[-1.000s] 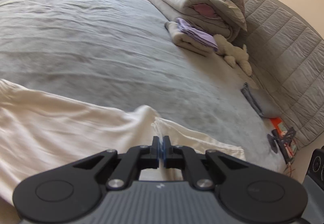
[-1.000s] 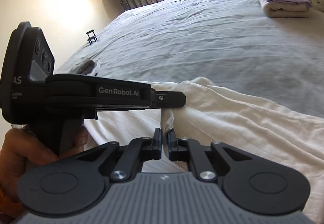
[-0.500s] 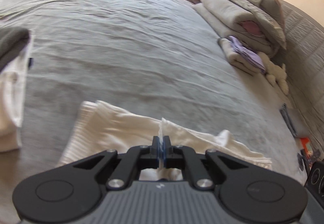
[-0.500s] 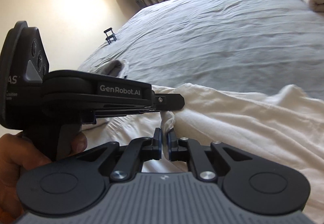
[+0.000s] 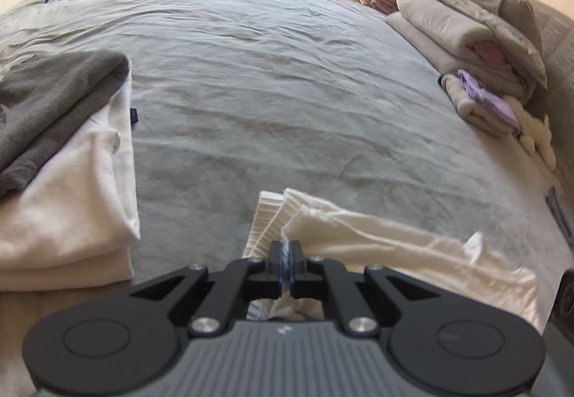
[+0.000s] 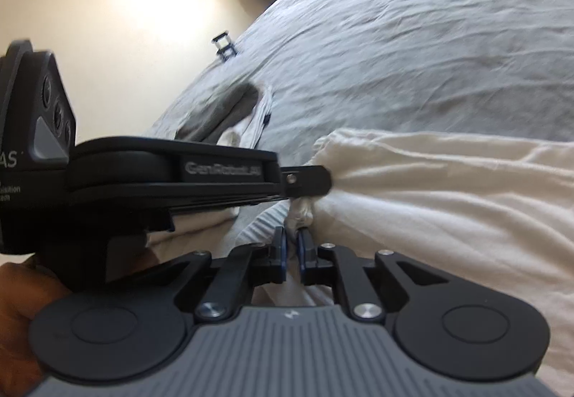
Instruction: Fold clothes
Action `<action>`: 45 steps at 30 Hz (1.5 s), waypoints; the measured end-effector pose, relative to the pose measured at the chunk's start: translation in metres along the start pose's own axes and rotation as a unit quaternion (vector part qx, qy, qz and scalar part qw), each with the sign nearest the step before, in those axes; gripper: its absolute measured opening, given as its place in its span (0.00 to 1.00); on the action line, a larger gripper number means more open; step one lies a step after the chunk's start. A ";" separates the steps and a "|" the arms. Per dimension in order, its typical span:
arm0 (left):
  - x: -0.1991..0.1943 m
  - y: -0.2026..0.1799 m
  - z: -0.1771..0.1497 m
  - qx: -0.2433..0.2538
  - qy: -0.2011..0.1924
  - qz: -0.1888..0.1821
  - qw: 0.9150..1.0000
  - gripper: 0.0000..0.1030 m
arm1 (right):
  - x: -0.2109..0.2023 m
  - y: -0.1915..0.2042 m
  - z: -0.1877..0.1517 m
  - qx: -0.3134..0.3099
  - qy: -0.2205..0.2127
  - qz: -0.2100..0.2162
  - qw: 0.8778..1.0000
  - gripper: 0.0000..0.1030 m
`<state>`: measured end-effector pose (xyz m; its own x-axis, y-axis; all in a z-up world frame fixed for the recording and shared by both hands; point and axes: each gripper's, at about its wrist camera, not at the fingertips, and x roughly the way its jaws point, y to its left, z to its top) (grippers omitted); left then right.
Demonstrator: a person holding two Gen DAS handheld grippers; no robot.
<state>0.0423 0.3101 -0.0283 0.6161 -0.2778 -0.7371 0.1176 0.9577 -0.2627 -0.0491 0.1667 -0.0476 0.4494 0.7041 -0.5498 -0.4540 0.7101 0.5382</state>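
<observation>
A: Where is the cream garment point(image 5: 391, 246) now?

B: On the grey bedspread point(image 5: 272, 81), near its front edge, bunched into a narrow band. A second ago it lay spread wide to the left; now its ribbed hem point(image 5: 267, 217) sits doubled over close in front of the left gripper point(image 5: 286, 262). So a fold has just been carried across.

A: And the grip on it?

B: The left gripper is clamped tight on a pinch of the cream cloth, pads together with fabric squeezed between them, as it was in the earlier views. The right gripper point(image 6: 291, 248) is different: its jaws have just been opening. A twist of the cloth hangs between them, but there is a visible gap and the pads do not look pressed on it.

A: What does that mean for the fold?

B: I'd judge the carrying part is done and the right side is letting go, laying its corner down. The left one has yet to release.

A: Anything else come into sight?

B: Yes. With the sweep leftward, a stack of folded clothes point(image 5: 68, 203), white below and a grey garment point(image 5: 53, 103) on top, now shows at the left, just beside the cream piece but apart from it. Likely that is where it ends up. Pillows and blankets point(image 5: 462, 27) sit far off at the headboard.

A: Any risk?

B: The band looks rumpled; dropped like this, the fold may want smoothing.
</observation>
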 end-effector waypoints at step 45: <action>-0.019 -0.220 -0.138 0.193 0.040 -0.193 0.961 0.38 | -0.204 -0.202 -0.016 0.119 -0.111 -0.134 0.978 0.07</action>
<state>-0.1027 0.0944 -0.0422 0.4090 -0.6078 -0.6807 0.6154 0.7345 -0.2861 -0.0614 -0.1206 -0.0549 0.6955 0.4584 -0.5533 -0.1172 0.8321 0.5421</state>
